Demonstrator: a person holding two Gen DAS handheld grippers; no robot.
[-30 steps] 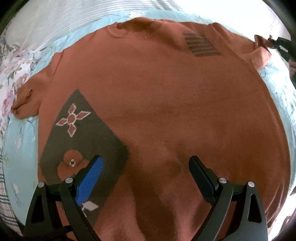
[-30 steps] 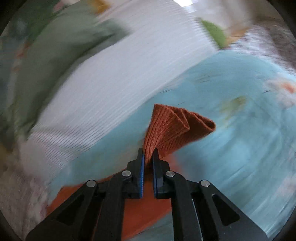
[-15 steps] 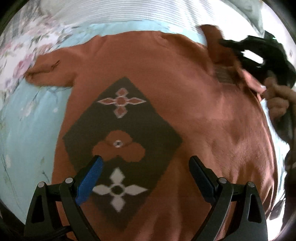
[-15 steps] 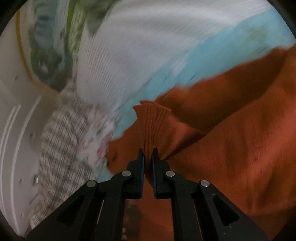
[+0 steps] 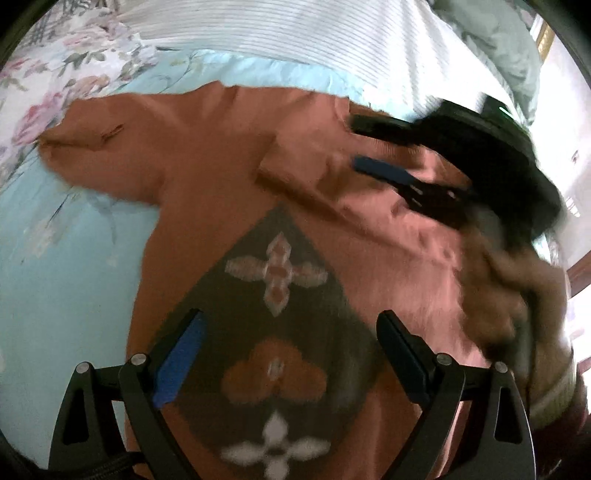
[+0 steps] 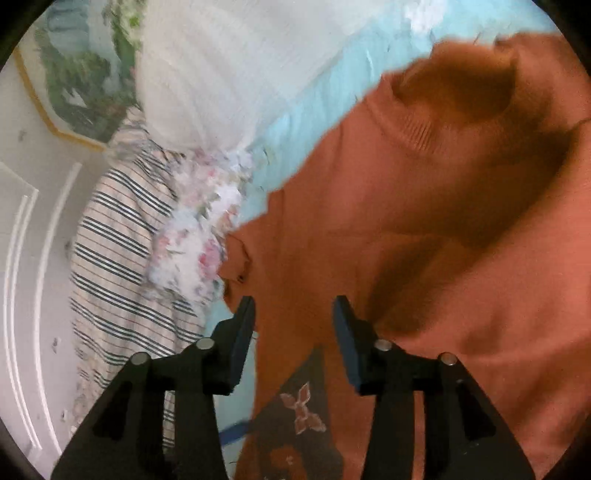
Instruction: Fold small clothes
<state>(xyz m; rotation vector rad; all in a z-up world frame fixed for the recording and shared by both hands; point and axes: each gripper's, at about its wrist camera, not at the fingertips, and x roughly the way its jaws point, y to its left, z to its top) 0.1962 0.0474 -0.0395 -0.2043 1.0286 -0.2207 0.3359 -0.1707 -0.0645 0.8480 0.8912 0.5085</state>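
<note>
The sweater (image 5: 229, 206) lies spread on the bed (image 5: 74, 258), collar toward the pillow (image 5: 295, 33), one sleeve (image 5: 332, 173) folded across the chest. It looks soft, light and limp, so it will sag and crease; best pinched at a cuff, hem or shoulder seam. The right gripper (image 6: 293, 314) is opening, nothing between its jaws. The left gripper (image 5: 290, 343) hangs wide open, empty, over the diamond patch (image 5: 273, 332). Bare sheet flanks the far sleeve (image 5: 85, 136); bedding crowds that edge.
</note>
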